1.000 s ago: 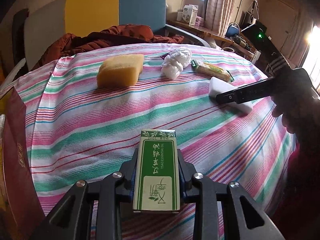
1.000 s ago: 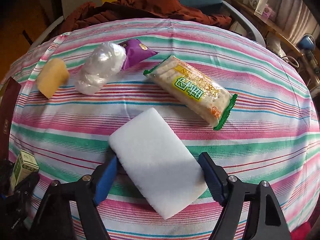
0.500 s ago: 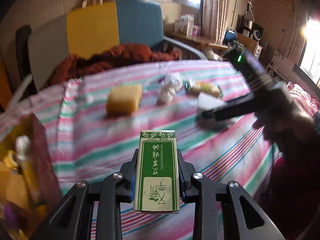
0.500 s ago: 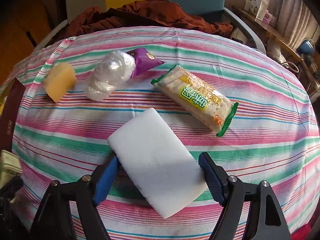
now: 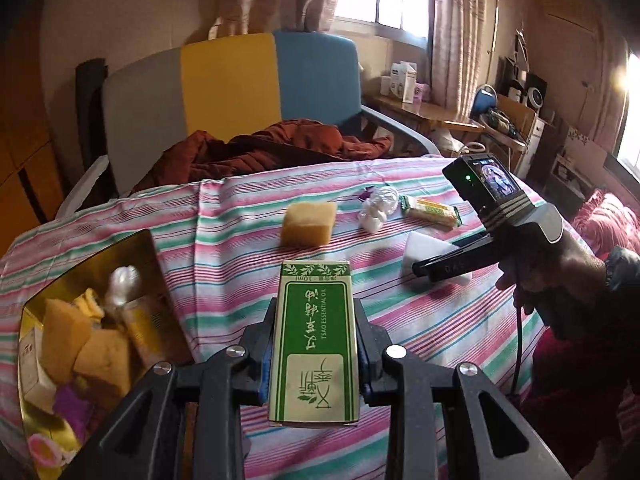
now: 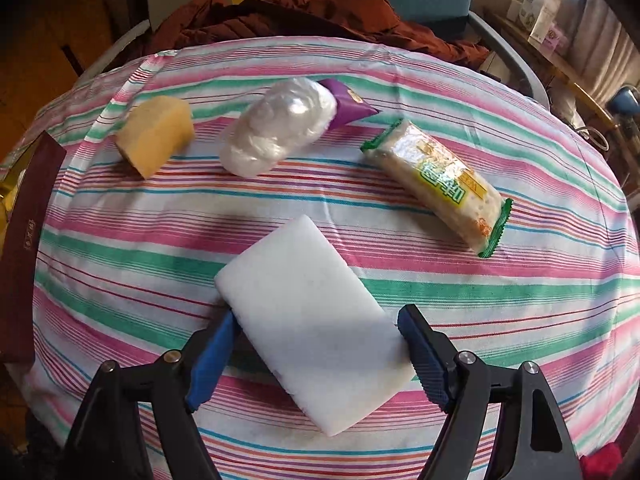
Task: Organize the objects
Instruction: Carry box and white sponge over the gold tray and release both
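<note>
Left gripper [image 5: 314, 364] clamped on a slim green-and-white cardboard box of essential oil [image 5: 314, 344], held clear above the striped pink, green and white cloth [image 5: 224, 240]. Down and to its left, an open gold-lined box [image 5: 140, 248] already crowded with yellow sponges and small packets. Right gripper [image 6: 316, 356] spread fairly wide, a white rectangular foam block [image 6: 308, 320] lying on the cloth between its blue pads; left pad [image 6: 212, 360] at or just against the block's edge, right pad apart from it, so not yet gripped.

Risks, judged from here: smooth carton slipping or pivoting between the pads if swung sharply; landing on the heaped contents and tipping back out over the rim. Soft block lying skewed to the pads, so likely to twist, squash or squirt free on closing. Beyond the right gripper, a yellow sponge chunk [image 6: 156, 140], a clear plastic bundle [image 6: 280, 124] and a green-edged biscuit packet [image 6: 440, 184], well apart.
</note>
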The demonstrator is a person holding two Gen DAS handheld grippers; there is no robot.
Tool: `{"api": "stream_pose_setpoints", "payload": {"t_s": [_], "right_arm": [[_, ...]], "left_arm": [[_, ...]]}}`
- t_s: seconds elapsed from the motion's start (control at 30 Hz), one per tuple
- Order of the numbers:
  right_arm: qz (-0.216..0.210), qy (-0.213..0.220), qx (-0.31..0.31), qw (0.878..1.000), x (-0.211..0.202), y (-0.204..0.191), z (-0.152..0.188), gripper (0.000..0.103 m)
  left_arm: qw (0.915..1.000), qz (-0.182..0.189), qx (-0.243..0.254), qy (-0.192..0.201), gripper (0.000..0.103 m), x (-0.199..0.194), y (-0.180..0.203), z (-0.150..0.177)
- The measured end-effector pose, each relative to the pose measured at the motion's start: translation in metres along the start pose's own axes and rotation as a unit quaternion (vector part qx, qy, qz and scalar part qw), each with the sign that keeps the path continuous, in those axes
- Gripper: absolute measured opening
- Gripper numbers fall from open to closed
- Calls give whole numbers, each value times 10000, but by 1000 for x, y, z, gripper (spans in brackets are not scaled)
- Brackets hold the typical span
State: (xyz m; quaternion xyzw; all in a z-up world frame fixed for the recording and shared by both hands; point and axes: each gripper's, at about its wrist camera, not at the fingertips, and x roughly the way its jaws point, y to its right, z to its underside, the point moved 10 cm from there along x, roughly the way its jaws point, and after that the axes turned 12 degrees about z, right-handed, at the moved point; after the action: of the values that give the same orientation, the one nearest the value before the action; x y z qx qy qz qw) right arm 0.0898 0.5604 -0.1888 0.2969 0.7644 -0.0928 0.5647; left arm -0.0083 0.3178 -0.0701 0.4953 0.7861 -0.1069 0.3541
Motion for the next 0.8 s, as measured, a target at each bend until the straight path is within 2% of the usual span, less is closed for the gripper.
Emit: {"api": "stream_pose_setpoints", "payload": {"t_s": [0.17,0.43,0.63,0.8], "right_arm": [[-333,129,80,9993,-29,-31,3,81],[-1171,412,223,9920,-78,-119,-8,83],[-1720,668,169,9827,-115,-182,-17,84],[-2147,914,-152,9723,-151,-233,-18,85]], "left_arm": [[9998,-11,-187,63,31,-15,-10,9],[9979,-67,-635,131,31,-37,-43,28],[9934,-306,-1044,373,31,-72,-83,40],[9850,-674,-1502,520,31,-98,-135,51]]}}
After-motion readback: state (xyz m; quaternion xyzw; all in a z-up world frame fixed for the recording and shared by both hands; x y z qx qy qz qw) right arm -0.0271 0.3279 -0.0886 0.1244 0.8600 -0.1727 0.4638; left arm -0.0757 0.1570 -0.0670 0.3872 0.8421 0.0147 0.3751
